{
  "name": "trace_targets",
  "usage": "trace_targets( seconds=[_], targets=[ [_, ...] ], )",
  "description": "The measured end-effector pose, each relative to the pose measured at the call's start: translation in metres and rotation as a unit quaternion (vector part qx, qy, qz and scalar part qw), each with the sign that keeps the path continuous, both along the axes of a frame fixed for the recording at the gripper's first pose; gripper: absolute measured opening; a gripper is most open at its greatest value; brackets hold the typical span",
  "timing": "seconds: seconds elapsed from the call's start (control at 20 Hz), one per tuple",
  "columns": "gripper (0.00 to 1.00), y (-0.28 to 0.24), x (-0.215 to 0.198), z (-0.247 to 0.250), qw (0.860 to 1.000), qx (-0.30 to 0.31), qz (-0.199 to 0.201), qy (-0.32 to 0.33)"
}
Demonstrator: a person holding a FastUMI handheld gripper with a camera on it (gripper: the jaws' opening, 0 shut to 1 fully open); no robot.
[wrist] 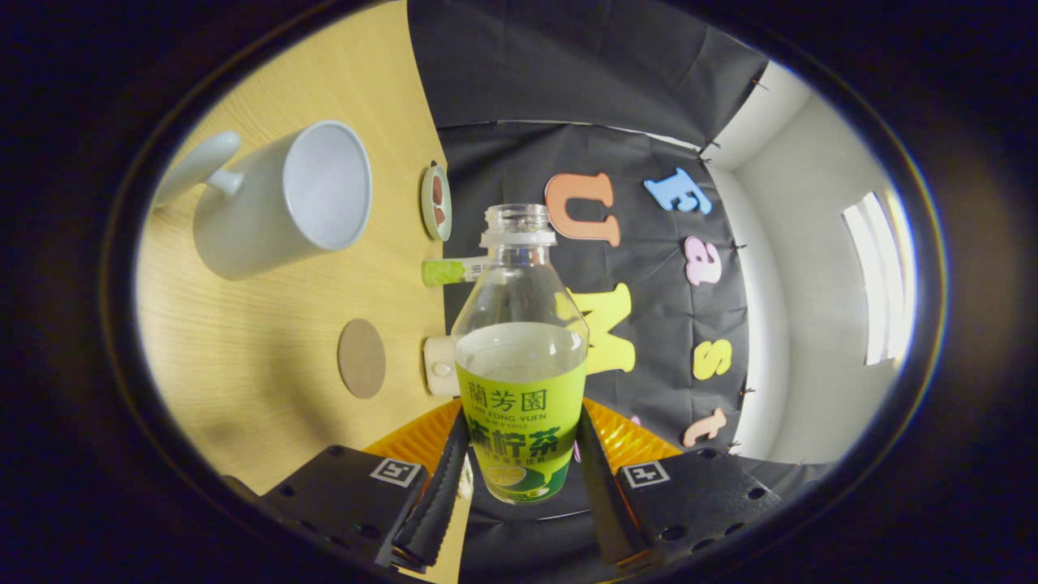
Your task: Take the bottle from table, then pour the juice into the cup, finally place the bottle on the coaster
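The view is rolled sideways, so the wooden table [268, 341] runs up one side and the booth's black cloth wall [649, 324] up the other. The gripper [519, 487] is clamped on a clear plastic bottle [520, 357]: both fingers press against the lower sides of its green label, one on each side, and the bottle hangs in the air between them, clear of the table. The bottle has no cap, and its open neck points away from the fingers. Pale liquid fills roughly its lower half, with the surface just above the top of the label.

Beyond the fingers, on the table, a white cup [284, 199] with a handle stands with its open mouth showing, and it looks empty. A round brown coaster [362, 358] lies flat on the wood, nearer to the fingers than the cup and well apart from it. Along the table's far edge, against the cloth, are a small round dish [435, 203], a green and white tube [452, 270] and a cream-coloured object [440, 367] partly hidden behind the bottle; what it is I cannot tell.
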State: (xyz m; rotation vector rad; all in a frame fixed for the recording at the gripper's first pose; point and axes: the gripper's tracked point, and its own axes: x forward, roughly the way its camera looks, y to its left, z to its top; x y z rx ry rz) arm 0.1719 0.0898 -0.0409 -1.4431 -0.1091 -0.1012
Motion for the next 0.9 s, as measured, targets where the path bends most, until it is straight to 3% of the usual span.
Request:
trace_targets(
  seconds=[0.9],
  targets=[
    [0.75, 0.013, -0.004, 0.016, 0.992, -0.122, 0.003, -0.009]
  ],
)
